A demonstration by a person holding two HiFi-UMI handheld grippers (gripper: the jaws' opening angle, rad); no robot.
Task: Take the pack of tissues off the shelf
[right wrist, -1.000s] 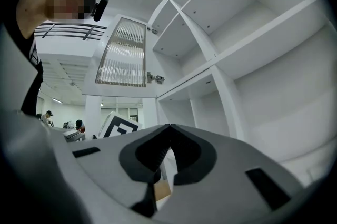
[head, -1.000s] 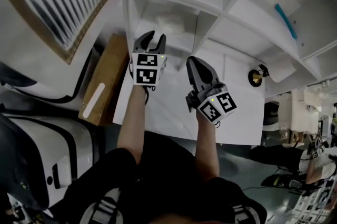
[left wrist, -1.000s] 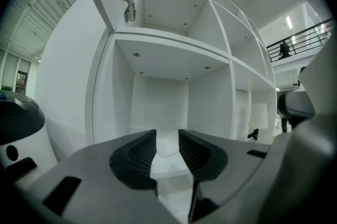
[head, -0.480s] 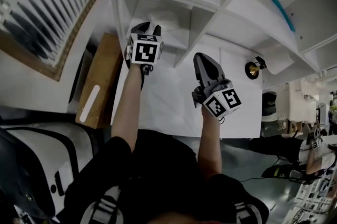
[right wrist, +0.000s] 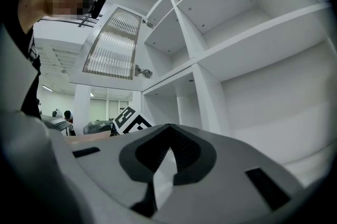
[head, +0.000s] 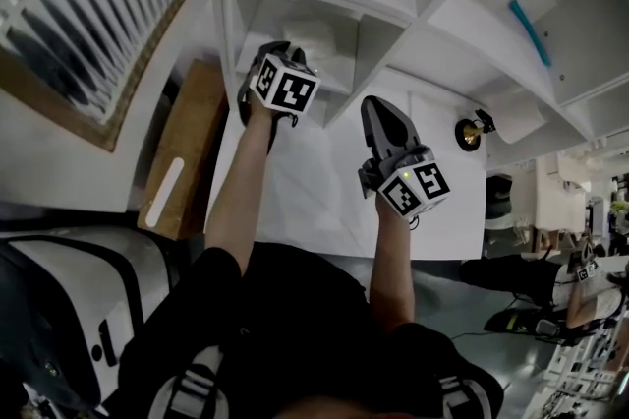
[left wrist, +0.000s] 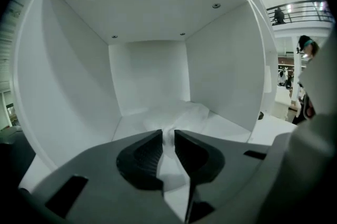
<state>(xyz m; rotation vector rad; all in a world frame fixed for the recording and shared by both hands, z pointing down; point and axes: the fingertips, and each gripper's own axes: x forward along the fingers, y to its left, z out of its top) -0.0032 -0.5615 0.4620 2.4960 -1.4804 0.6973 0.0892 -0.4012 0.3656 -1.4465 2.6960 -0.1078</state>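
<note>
The pack of tissues (head: 313, 41), soft and in a white wrapper, lies on the floor of a white shelf cubby (head: 339, 83). My left gripper (head: 279, 51) reaches into that cubby. In the left gripper view its jaws have just been closing, and a fold of the pack of tissues (left wrist: 176, 112) is pinched between the left gripper's (left wrist: 168, 134) dark pads. My right gripper (head: 379, 106) hangs outside the shelf, to the right and nearer me, over the white counter. The right gripper view shows the right gripper (right wrist: 167, 127) shut with its tips touching and nothing held.
The white shelf unit has several empty cubbies (right wrist: 247, 2). A teal object (head: 531, 31) lies on a shelf at the right. A small brass item (head: 474, 132) stands on the counter (head: 314, 201). A cardboard box (head: 182, 151) sits left of the counter.
My left gripper went further into the cubby, sank toward the pack and rolled, so its marker cube now shows at an angle. The right gripper shifted slightly and then held still.
</note>
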